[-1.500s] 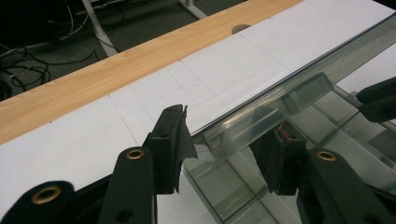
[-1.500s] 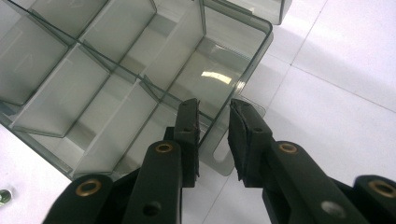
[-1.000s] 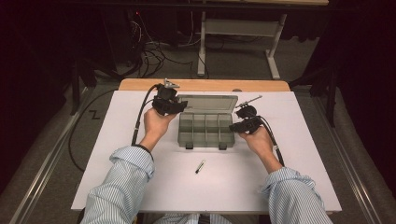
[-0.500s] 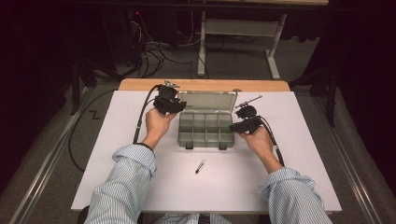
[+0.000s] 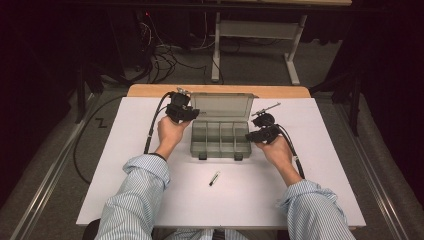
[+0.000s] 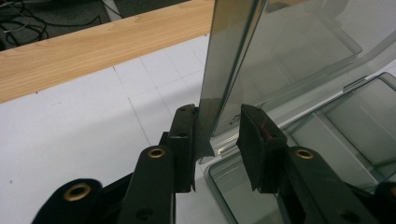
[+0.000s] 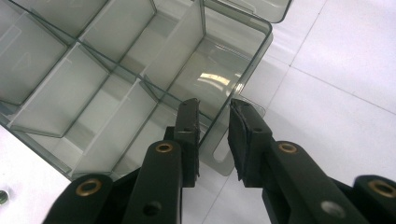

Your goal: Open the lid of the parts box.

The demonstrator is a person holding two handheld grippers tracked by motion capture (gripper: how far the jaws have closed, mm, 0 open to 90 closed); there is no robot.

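High view: white counter (image 5: 125,165) with a wooden strip along its far edge; beyond it a dark room with a grey floor, cables and a table frame. Clear compartment box (image 5: 220,139) sits between the two tongs, its lid (image 5: 221,106) raised. Left tongs (image 5: 181,111) at the lid's left end; right tongs (image 5: 261,133) at the box's right end. A small pen-like item (image 5: 214,178) lies on the near side of both, apart from the box.

Left gripper view: left tongs (image 6: 218,140) part open, straddling the upright lid (image 6: 233,60) edge; the left jaw touches it, the right stands off.

Right gripper view: right tongs (image 7: 213,135) part open astride the box (image 7: 140,70) end wall and its tab, not closed on it.
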